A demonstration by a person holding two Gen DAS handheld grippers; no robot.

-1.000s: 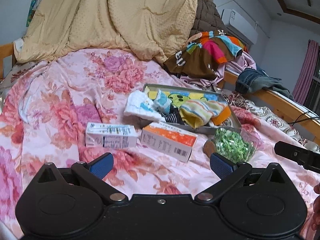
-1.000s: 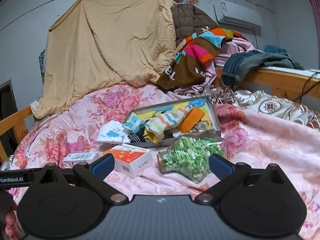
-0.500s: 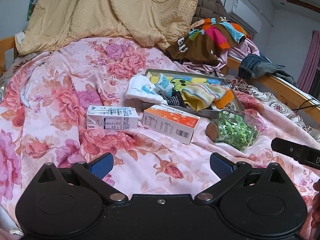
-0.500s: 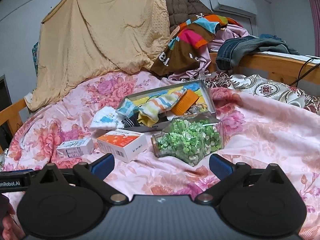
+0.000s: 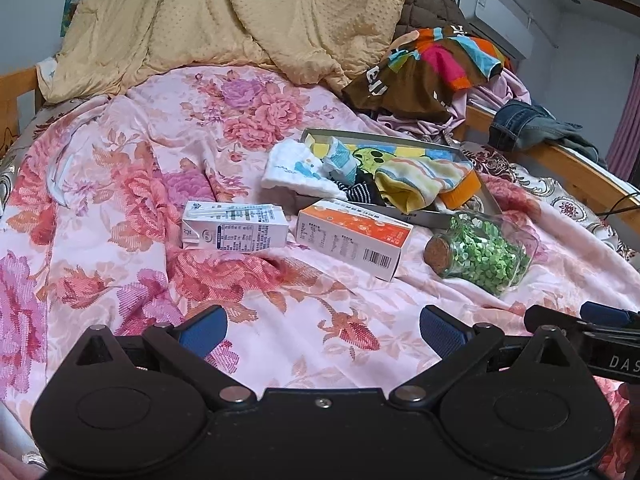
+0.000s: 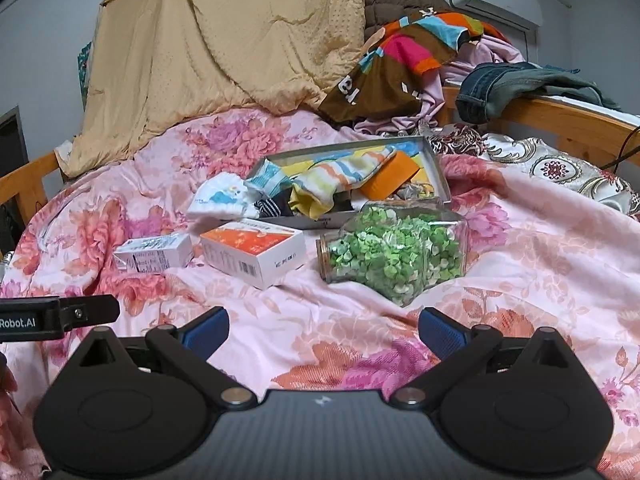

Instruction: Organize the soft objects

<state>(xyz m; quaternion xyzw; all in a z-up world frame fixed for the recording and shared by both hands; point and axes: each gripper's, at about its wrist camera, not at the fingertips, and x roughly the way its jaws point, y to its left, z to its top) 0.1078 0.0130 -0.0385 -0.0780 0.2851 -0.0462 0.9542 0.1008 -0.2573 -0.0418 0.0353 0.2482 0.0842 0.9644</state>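
A shallow grey tray point(image 5: 424, 218) point(image 6: 442, 184) lies on the floral bedspread with soft items in it: a striped yellow sock point(image 5: 420, 178) point(image 6: 340, 178), a dark striped sock point(image 5: 360, 192) and a light blue sock point(image 5: 340, 158). A white cloth point(image 5: 296, 170) point(image 6: 220, 198) hangs over the tray's left edge. My left gripper point(image 5: 322, 330) is open and empty, low over the bedspread in front of the boxes. My right gripper point(image 6: 322, 332) is open and empty, in front of the jar.
A white carton point(image 5: 234, 232) point(image 6: 154, 254), an orange-and-white box point(image 5: 352, 238) point(image 6: 254, 250) and a glass jar of green bits point(image 5: 480, 254) point(image 6: 392, 252) lie before the tray. A yellow blanket point(image 5: 240, 20), piled clothes point(image 5: 432, 64) and a wooden bed rail point(image 6: 560, 124) stand behind.
Both grippers have tilted down and moved closer to the bedspread; the boxes, jar and tray now sit higher and larger in view. Both stay open.
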